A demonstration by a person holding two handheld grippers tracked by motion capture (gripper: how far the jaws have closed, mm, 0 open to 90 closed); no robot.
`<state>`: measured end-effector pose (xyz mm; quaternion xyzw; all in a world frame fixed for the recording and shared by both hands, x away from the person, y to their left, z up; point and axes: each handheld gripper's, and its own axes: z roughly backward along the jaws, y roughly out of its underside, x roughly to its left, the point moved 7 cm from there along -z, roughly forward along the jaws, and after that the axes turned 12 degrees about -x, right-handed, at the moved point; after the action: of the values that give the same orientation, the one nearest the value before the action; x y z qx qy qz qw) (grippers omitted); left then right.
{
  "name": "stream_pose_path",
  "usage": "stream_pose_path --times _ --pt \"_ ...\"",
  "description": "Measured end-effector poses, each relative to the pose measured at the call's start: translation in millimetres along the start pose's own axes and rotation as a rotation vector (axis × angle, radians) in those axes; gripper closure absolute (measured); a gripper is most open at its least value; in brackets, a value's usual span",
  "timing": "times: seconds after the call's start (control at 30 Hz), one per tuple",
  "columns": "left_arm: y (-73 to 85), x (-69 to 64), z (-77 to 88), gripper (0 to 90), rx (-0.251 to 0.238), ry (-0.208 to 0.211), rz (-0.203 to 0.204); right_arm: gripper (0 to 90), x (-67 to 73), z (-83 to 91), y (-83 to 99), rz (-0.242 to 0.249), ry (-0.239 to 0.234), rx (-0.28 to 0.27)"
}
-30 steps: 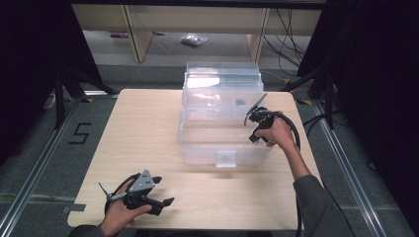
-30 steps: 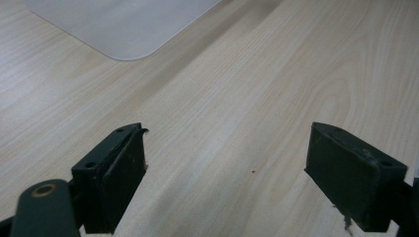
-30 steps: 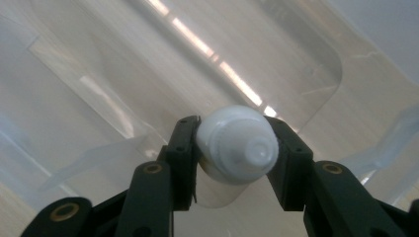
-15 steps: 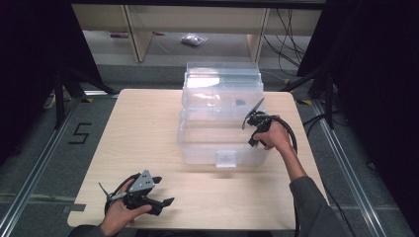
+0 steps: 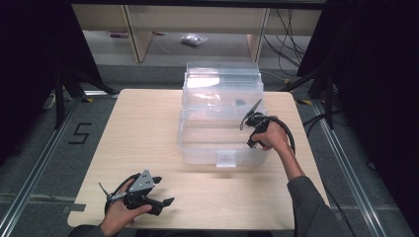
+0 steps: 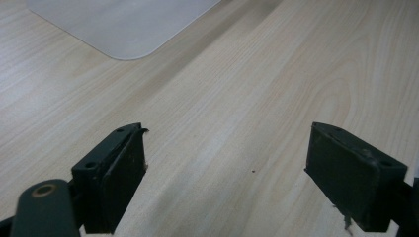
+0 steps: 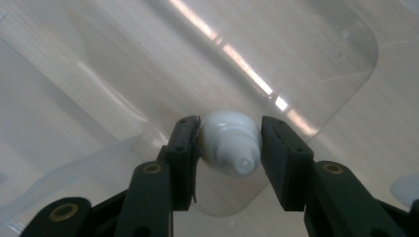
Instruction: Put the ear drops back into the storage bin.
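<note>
A clear plastic storage box (image 5: 217,148) stands at the middle right of the wooden table (image 5: 143,128), its lid (image 5: 222,81) tipped up at the back. My right gripper (image 5: 249,122) reaches over the box's right rim. In the right gripper view this gripper (image 7: 230,133) is shut on a small white bottle (image 7: 231,145), whose ribbed cap points toward the camera above the box's clear floor. My left gripper (image 5: 165,191) rests near the table's front left corner. The left gripper (image 6: 225,163) is open with only bare wood between its jaws.
Past the table's far edge is a floor with shelf legs and a small bag (image 5: 192,39). Cables (image 5: 289,29) trail at the back right. A pale rounded corner of the box (image 6: 123,29) lies ahead of the left jaws.
The right gripper with the bottle has shifted slightly left, further over the box. The left gripper has stayed where it was.
</note>
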<state>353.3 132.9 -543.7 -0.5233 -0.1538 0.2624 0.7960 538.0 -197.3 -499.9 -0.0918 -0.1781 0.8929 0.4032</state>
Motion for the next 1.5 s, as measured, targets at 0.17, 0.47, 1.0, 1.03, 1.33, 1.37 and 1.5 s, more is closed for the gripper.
stream_pose_path --times 0.17,0.47,1.0,1.03,1.33,1.37,1.5 --pt "-0.2 -1.1 -0.3 14.8 -0.003 0.0 0.011 55.7 2.1 1.2 0.9 -0.017 -0.014 0.006" --pt "0.0 0.1 -0.1 14.8 -0.001 0.0 0.002 38.4 2.7 18.0 -9.7 -0.017 0.021 -0.067" --pt "-0.1 -0.2 -0.3 14.9 -0.004 0.0 0.008 29.4 13.3 48.9 -19.0 -0.01 0.028 -0.222" --pt "0.0 0.3 0.0 14.9 -0.001 -0.002 0.002 29.4 14.7 49.9 -19.4 -0.011 0.027 -0.227" --pt "0.0 0.4 0.0 14.8 -0.001 -0.002 0.002 27.6 23.8 56.9 -21.2 0.009 0.002 -0.266" --pt "0.0 0.4 0.0 14.8 -0.001 -0.002 0.002 27.4 23.7 57.5 -21.2 0.011 0.006 -0.27" --pt "-0.1 0.3 0.1 14.8 0.0 -0.003 0.0 27.2 25.8 61.8 -19.8 0.009 0.002 -0.272"
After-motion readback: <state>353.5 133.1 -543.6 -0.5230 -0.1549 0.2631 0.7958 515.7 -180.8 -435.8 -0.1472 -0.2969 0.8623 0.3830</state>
